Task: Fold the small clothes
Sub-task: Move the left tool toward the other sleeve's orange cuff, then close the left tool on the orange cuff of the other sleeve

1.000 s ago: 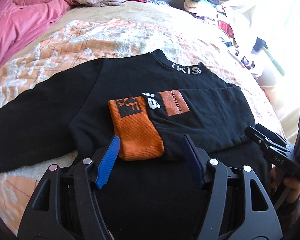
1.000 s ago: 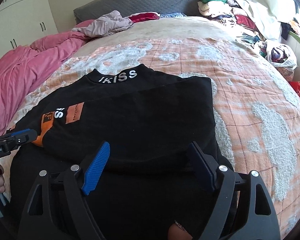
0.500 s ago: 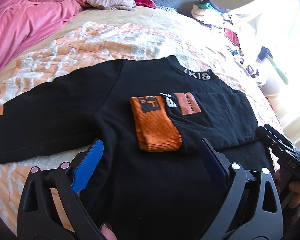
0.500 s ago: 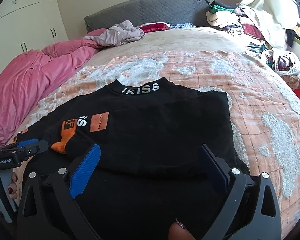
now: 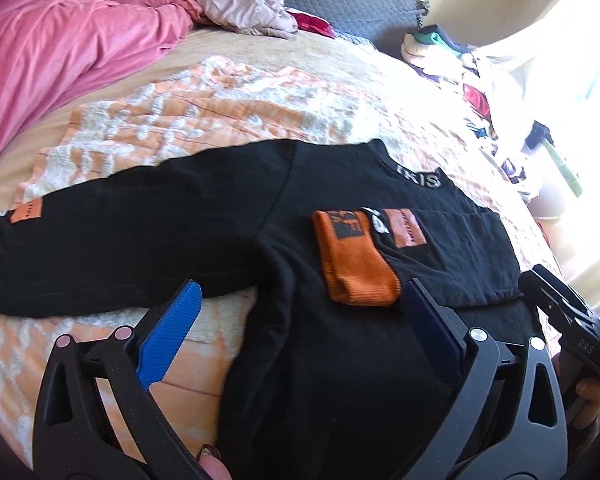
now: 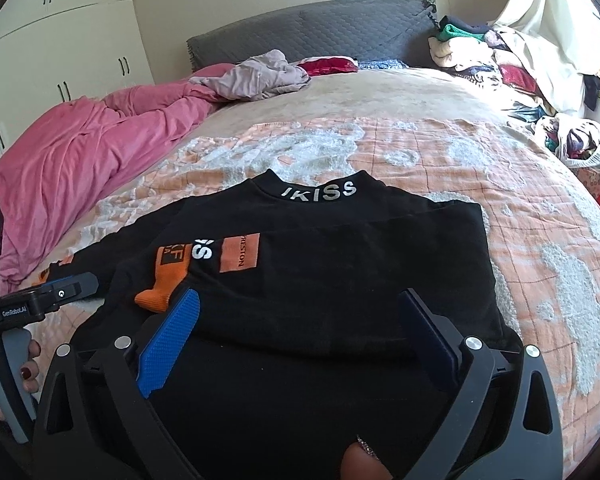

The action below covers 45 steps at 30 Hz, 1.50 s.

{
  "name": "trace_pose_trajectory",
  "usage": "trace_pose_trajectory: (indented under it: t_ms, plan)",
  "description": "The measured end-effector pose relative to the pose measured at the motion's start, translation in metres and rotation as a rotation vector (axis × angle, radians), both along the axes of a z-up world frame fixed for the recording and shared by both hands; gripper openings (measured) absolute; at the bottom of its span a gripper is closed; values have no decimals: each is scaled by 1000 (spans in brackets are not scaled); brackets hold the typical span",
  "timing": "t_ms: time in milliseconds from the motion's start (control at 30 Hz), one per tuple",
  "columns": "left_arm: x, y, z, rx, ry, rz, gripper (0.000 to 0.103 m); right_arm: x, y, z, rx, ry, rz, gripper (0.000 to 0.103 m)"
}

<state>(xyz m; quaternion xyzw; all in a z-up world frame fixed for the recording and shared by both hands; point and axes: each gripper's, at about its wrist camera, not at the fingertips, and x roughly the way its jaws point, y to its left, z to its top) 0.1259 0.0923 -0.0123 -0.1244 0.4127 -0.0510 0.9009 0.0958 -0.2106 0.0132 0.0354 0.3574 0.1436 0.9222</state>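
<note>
Both my grippers have just let go: left gripper (image 5: 300, 316) opening, right gripper (image 6: 300, 320) spread wide, nothing pinched. The black sweatshirt (image 6: 340, 280) lies by the bed's (image 6: 440, 152) near edge, right sleeve (image 5: 356, 260) folded across; left sleeve (image 5: 120, 232) next.

Sunlit bed (image 6: 440, 92), grey headboard (image 6: 312, 30), white wardrobe (image 6: 60, 44).

black sweater (image 6: 340, 280) (orange cuffs), pink blanket (image 6: 80, 152)
</note>
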Motion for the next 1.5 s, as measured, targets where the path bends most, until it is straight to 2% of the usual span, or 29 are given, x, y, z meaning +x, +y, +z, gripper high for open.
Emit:
trace_pose_trajectory:
  t_ms: [600,867,1100,1500]
  plan:
    - [-10,69,13,-29,-8,148,94,-5,58,21,-3,-23,106,98]
    - [-13,103,9,-79,12,269,94,0,93,20,5,-8,154,98]
    - [-17,127,8,-50,28,343,94,4,123,22,-2,-3,197,98]
    - [-32,181,6,-84,42,496,94,11,175,27,-56,1,285,98]
